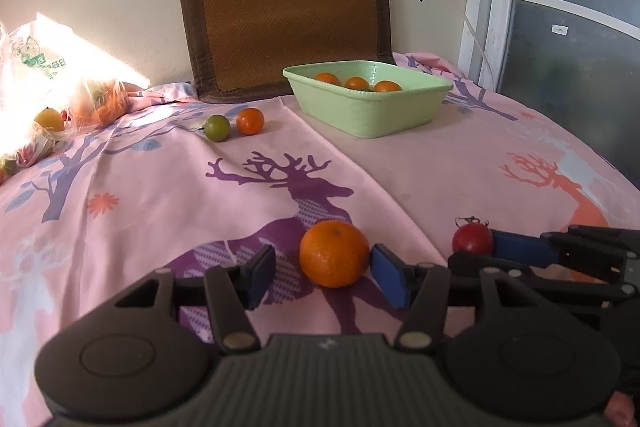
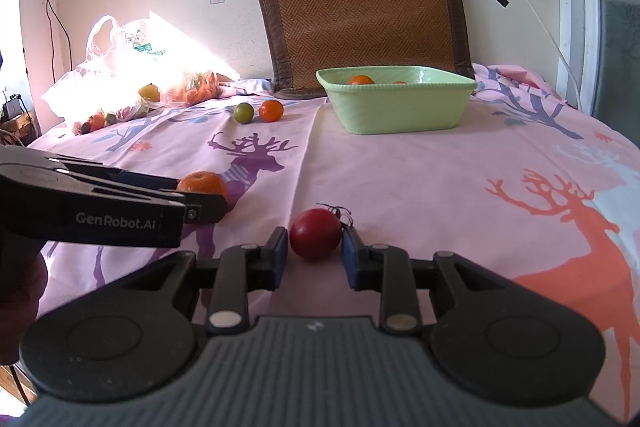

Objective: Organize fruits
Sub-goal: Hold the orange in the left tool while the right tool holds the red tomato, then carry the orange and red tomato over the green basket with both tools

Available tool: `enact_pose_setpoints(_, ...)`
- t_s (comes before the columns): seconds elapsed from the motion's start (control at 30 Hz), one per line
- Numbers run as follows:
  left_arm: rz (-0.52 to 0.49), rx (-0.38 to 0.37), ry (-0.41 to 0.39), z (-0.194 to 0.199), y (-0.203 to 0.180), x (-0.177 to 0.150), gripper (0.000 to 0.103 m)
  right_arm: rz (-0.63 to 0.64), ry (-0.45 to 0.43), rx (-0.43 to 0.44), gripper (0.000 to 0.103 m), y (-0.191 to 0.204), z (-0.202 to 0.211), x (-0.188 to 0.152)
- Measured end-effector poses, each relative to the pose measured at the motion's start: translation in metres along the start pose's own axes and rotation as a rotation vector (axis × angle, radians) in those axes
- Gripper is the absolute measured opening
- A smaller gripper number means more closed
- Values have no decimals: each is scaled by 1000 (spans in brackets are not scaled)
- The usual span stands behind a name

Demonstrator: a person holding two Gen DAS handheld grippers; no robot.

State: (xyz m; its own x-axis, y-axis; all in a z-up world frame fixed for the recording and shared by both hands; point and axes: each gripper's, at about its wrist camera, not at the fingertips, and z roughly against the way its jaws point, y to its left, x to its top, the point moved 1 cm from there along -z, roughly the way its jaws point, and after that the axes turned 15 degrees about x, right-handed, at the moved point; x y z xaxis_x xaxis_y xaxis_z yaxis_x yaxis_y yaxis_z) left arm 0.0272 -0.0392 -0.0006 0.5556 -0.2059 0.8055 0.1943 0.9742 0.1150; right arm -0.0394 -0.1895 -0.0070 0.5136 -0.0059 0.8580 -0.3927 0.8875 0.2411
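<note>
1. The left gripper (image 1: 324,277) sits low over the pink deer-print cloth (image 1: 160,211), its jaws spread around a large orange (image 1: 334,253). The right blue pad (image 1: 390,281) is at the fruit's side; the left pad stands clear of it, so the fruit is not clamped.
2. The right gripper (image 2: 315,259) is likewise released, its two blue pads flanking a red tomato (image 2: 315,233) that rests on the cloth with small gaps on either side.
3. The orange and the tomato lie near each other, the orange to the left of the tomato.
4. Farther back, a green fruit (image 1: 217,127) and a small orange fruit (image 1: 250,121) lie just beside each other.
5. To their right stands a pale green dish (image 1: 368,115) holding several oranges (image 1: 357,83).
6. At far left a plastic bag (image 2: 120,75) of fruit sits in sunlight.
7. A brown woven mat (image 1: 284,7) leans against the wall behind the dish.
</note>
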Motion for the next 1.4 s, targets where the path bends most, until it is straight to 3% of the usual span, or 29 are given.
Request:
enact_pose_setpoints(0.13,1,-2,-1,0,0,-1,55,6,-7,1,45,2,1,0)
enact_pose_setpoints(1.4,-28,-20,-9,-2,-10,0,55,8,-15,-16,45,4,2,-5)
